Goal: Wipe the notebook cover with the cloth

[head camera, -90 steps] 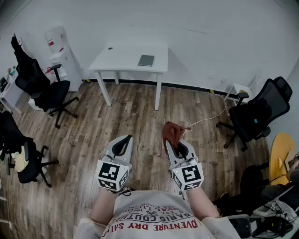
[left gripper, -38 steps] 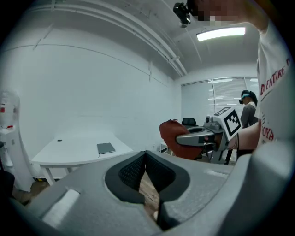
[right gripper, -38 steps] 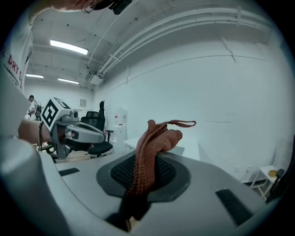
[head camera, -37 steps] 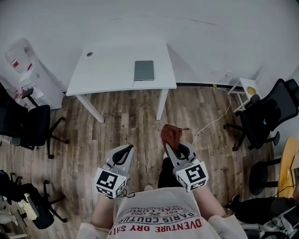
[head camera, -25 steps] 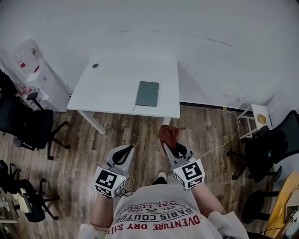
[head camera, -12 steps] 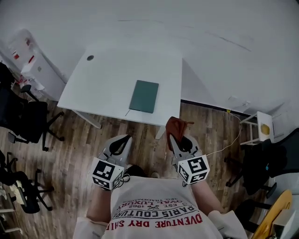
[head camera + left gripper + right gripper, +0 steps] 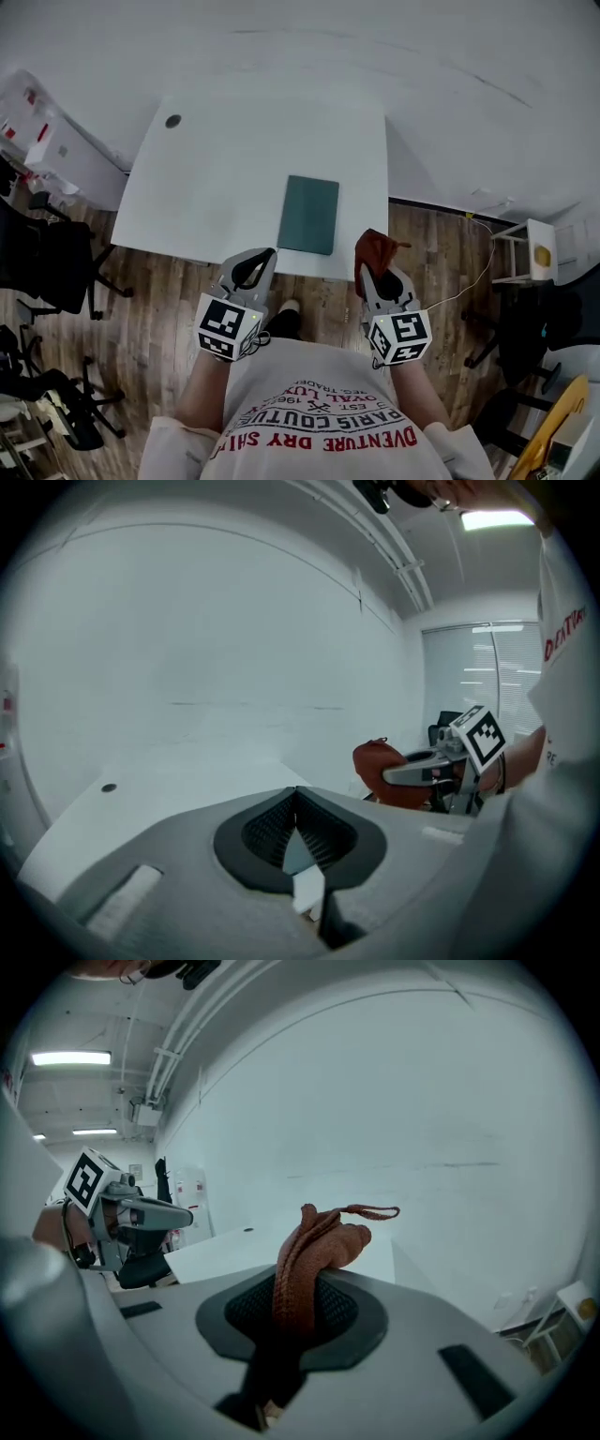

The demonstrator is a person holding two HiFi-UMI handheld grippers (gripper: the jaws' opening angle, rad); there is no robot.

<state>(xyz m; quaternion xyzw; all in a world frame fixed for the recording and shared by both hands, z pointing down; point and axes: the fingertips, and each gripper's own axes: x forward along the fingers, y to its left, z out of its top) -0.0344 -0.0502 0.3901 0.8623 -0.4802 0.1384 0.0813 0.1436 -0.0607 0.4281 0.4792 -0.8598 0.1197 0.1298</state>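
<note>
A dark green notebook [image 7: 309, 214] lies flat near the front edge of the white table [image 7: 216, 178]. My right gripper [image 7: 376, 264] is shut on a rust-brown cloth [image 7: 375, 249], which bunches up above the jaws [image 7: 317, 1246]; it hovers just off the table's front right corner, to the right of the notebook. My left gripper [image 7: 254, 267] hangs at the table's front edge, left of the notebook, with its jaws closed on nothing [image 7: 298, 832]. From the left gripper view, the right gripper and its cloth [image 7: 384, 766] show off to the right.
A round cable hole [image 7: 173, 121] marks the table's far left. Black office chairs [image 7: 42, 258] stand on the wood floor at the left and another [image 7: 530, 328] at the right. A small white stool [image 7: 536, 253] and a cable [image 7: 469, 272] lie to the right.
The person has walked up to the table: it and the notebook have come from far away to right in front of both grippers. The right gripper still holds the cloth.
</note>
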